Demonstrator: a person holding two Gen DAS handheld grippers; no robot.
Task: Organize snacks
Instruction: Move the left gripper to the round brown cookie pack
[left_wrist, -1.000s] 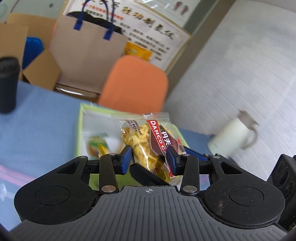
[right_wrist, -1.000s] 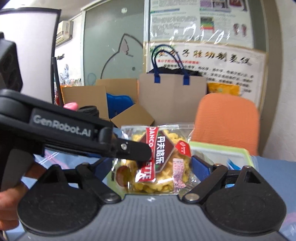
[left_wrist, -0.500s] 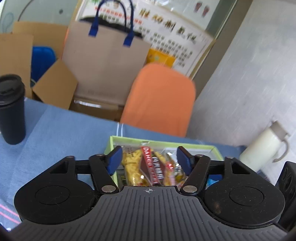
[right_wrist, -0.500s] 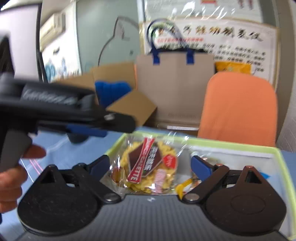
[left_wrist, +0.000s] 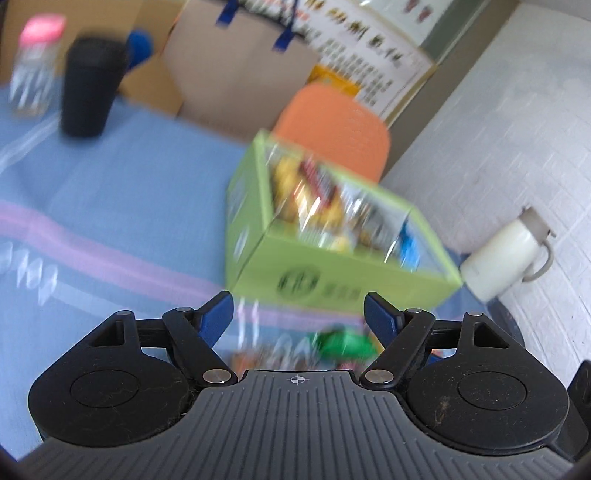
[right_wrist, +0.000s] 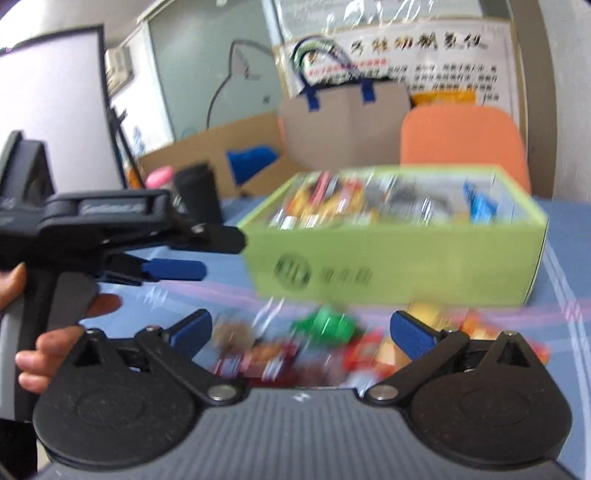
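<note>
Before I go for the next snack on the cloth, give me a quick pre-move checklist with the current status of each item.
1. Left gripper empty, jaws opening: ok.
2. Right gripper empty, jaws opening: ok.
3. Yellow snack bag inside green box: ok.
4. Loose snacks on the blue cloth ahead of both grippers: ok.
5. Which snack lies between the right fingers: cannot tell, blurred.
6. Black cup well away from the box: ok.

Motion blur leaves the box (right_wrist: 406, 266) logo and wall poster (right_wrist: 424, 62) unreadable.

Green box (right_wrist: 399, 266) w/ snack packs, loose snacks (right_wrist: 321, 343) in front
</note>
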